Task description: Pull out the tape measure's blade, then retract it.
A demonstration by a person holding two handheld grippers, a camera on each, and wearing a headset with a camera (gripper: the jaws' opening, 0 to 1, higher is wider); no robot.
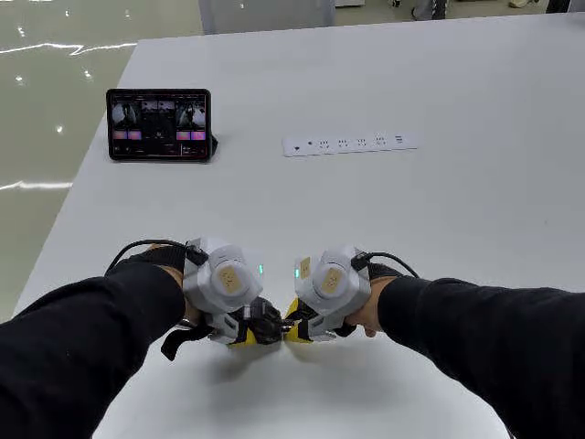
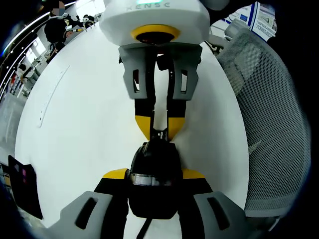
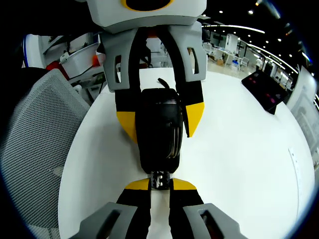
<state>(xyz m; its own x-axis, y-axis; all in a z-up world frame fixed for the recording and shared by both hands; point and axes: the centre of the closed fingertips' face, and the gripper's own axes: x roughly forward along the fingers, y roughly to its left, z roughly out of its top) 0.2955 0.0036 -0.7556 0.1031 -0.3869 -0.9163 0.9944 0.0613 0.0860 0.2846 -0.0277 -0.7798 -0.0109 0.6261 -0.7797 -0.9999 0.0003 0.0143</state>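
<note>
A black tape measure (image 1: 266, 322) sits low over the white table (image 1: 430, 219), between my two grippers, which face each other. My left gripper (image 1: 249, 331) is shut on its case (image 2: 152, 181), with the yellow-tipped jaws on either side. My right gripper (image 1: 294, 327) is shut on the blade's end hook (image 3: 159, 178), right at the case mouth. Hardly any blade shows between hook and case (image 3: 159, 132). In the left gripper view the right gripper (image 2: 159, 127) comes in from the top. In the right gripper view the left gripper (image 3: 160, 117) does the same.
A tablet (image 1: 159, 123) with a lit screen stands at the table's back left. A white power strip (image 1: 350, 144) lies at the back middle. A grey mesh chair (image 2: 271, 124) stands beside the near table edge. People and desks fill the room behind.
</note>
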